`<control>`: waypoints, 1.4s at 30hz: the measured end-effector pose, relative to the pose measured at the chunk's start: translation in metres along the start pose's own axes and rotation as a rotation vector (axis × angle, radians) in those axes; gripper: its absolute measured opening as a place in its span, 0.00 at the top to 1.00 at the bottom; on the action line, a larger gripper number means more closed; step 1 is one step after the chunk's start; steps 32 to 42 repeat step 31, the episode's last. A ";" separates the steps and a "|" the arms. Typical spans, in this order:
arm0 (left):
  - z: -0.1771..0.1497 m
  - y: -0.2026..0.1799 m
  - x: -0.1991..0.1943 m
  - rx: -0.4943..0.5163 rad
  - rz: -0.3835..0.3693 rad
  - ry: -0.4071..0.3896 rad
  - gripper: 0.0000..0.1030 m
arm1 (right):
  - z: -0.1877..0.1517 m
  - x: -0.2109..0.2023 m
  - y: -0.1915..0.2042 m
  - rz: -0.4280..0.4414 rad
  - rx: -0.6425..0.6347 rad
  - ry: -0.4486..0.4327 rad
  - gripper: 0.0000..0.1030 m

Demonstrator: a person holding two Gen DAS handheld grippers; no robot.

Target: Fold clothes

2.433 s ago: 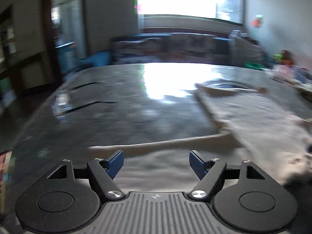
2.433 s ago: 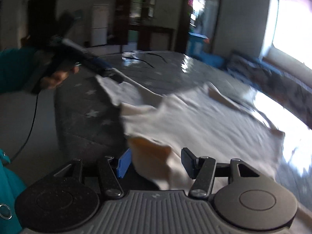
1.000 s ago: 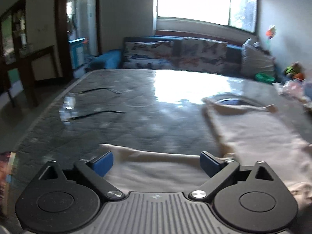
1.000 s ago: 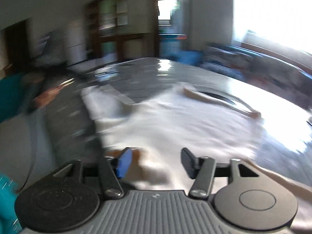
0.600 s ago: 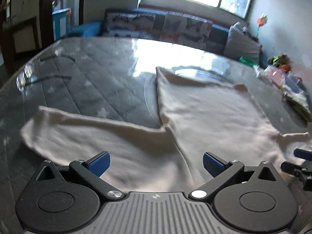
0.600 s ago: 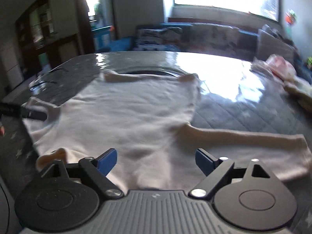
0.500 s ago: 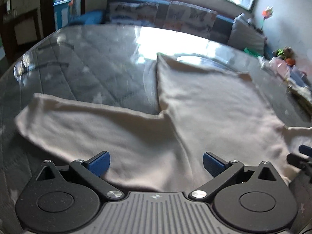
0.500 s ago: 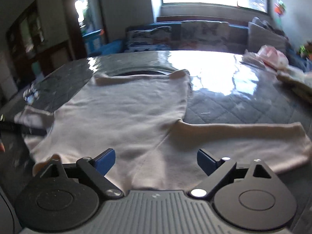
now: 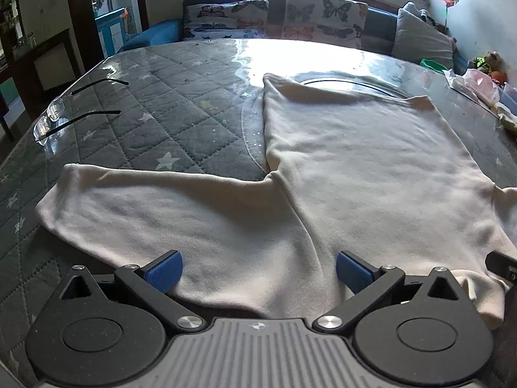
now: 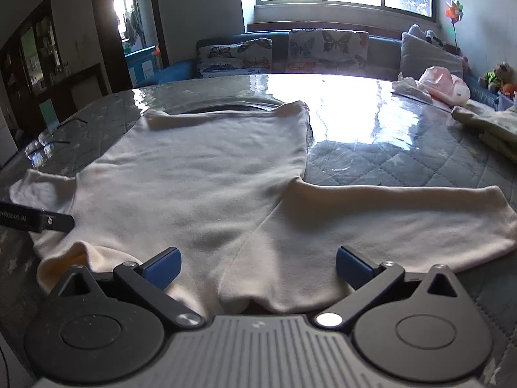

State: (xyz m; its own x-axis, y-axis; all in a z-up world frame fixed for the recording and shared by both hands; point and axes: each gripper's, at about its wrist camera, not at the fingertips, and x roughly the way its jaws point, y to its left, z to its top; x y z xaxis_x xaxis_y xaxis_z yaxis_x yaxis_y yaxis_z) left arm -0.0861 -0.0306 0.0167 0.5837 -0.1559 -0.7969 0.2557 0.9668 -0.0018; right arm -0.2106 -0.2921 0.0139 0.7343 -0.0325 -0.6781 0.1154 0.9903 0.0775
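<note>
Ahead of both tongs, the quilted table [image 9: 181,119] is carrying everything, and we are looking across it toward the sofa [image 10: 284,48] under the window. Spread flat on it, reaching away from our fingertips, the cream long-sleeved top [image 9: 355,168] is lying with its shoulders nearest us and its hem farthest, each sleeve stretched out sideways beyond the tongs, presumably so the folds can start from a smooth shape. We are holding the left tongs [image 9: 257,270] low over the left shoulder seam with the blue pads spread wide, pinching nothing. The right tongs [image 10: 257,266] are hovering over the right shoulder, their jaws opening to full width, with cloth lying under them but not pressed by either pad. Far off to the left of the left tongs, a pair of rimless glasses [image 9: 55,116] is sitting clear of the garment.
</note>
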 end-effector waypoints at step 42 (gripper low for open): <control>0.000 -0.003 0.001 -0.008 0.014 0.000 0.00 | -0.004 0.003 0.007 -0.044 -0.035 -0.014 0.00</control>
